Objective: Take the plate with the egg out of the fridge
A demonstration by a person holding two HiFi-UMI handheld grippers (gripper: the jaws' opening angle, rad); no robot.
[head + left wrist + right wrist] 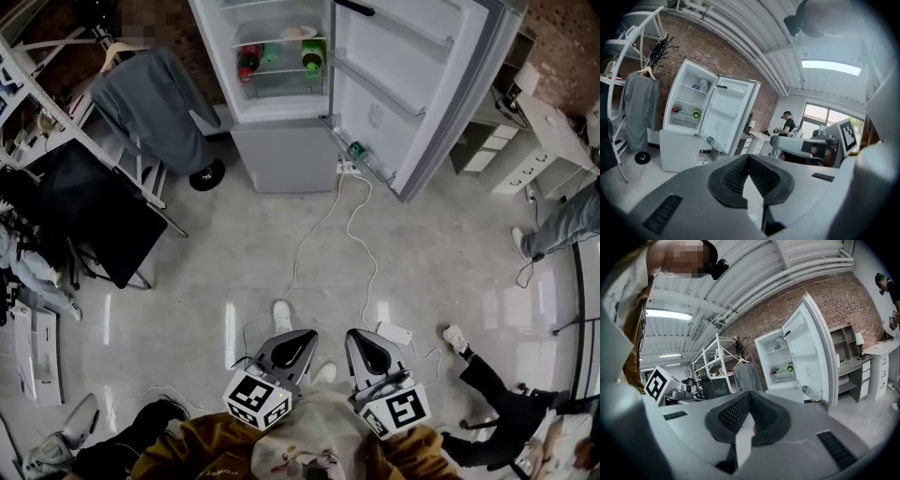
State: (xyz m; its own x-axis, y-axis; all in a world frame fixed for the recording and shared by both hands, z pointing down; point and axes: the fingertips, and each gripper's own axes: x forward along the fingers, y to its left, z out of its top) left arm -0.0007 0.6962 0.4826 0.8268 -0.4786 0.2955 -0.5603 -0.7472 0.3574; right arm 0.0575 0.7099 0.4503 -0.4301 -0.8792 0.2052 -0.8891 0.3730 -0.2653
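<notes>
The white fridge [281, 141] stands far ahead across the floor with its door [412, 84] swung wide to the right. A pale plate [298, 33] with something on it rests on an upper shelf; the egg itself is too small to make out. Below it lie a red bottle [248, 58] and a green bottle [313, 56]. My left gripper [309, 335] and right gripper [354, 335] are held close to my body, both shut and empty, well short of the fridge. The left gripper view shows the fridge [689, 117] beyond the left gripper [748, 157]. The right gripper view shows it [780, 362] beyond the right gripper [750, 393].
A bottle [357, 150] lies in the lower door shelf. White cables [361, 234] trail over the floor from the fridge. A grey garment [155, 108] hangs left of it, with a black chair [98, 220] nearer. White drawers [511, 150] and people's legs [562, 225] are at right.
</notes>
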